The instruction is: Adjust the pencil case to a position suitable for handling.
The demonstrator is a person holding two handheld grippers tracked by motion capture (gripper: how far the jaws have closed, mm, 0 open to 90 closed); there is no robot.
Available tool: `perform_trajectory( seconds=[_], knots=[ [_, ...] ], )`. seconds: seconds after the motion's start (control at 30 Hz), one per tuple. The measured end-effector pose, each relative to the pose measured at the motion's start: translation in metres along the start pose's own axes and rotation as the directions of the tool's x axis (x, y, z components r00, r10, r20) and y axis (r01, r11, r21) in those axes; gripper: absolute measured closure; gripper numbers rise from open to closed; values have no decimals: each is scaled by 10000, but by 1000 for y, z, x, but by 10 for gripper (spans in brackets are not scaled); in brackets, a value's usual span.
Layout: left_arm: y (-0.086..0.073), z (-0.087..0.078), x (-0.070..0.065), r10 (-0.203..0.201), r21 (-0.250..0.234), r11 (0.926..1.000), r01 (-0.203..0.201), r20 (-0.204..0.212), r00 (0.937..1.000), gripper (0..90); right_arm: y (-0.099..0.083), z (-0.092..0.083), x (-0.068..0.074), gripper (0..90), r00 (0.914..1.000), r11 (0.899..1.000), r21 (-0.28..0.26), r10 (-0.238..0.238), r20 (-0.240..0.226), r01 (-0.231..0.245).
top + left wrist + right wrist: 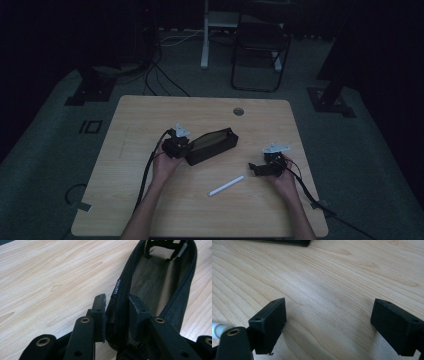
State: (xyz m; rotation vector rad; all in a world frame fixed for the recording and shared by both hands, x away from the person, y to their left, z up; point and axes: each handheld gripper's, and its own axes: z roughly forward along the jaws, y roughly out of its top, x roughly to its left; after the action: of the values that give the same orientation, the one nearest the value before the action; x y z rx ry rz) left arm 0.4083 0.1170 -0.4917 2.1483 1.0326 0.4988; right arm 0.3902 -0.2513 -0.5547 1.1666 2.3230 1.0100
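Two grippers: my left gripper (116, 315) pinches rim of black open zip fabric pouch (212, 145), frame centre; right gripper (328, 327) jaws wide, empty. White slim pen (226, 185) on wooden worktop (150, 115), apparently unpacked yet.

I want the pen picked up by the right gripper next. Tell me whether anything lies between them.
Nothing visible does. The right gripper is open over bare wooden table, and the white pen lies apart on the wood just beside it. The black pencil case, pinched at its rim by the left gripper, sits farther back, off that path.
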Motion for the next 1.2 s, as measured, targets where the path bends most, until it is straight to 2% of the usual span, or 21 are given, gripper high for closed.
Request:
perform_trajectory(
  seconds=[0.33, 0.4, 0.63, 0.8, 1.2],
  knots=[
    [-2, -2, -6, 326, -44, 9995, -325, 217, 9992, 745, 0, 0, 0, 132, 10000, 10000, 0, 0, 0, 0],
    [-2, -3, -8, 516, -57, 9987, -514, 323, 9981, 751, 0, 0, 0, 132, 10000, 10000, 0, 0, -2, 0],
    [-2, -4, -11, 751, -67, 9972, -749, 515, 9958, 759, 0, 0, 0, 132, 10000, 10000, 0, 1, -3, -1],
    [-3, -5, -17, 1111, -94, 9938, -1107, 731, 9911, 759, 0, 0, 0, 132, 10000, 10000, 1, 0, 2, 0],
    [-4, -8, -29, 1620, -155, 9868, -1613, 1049, 9812, 761, 0, 0, 0, 132, 10000, 10000, 3, 2, 2, -2]
  ],
)
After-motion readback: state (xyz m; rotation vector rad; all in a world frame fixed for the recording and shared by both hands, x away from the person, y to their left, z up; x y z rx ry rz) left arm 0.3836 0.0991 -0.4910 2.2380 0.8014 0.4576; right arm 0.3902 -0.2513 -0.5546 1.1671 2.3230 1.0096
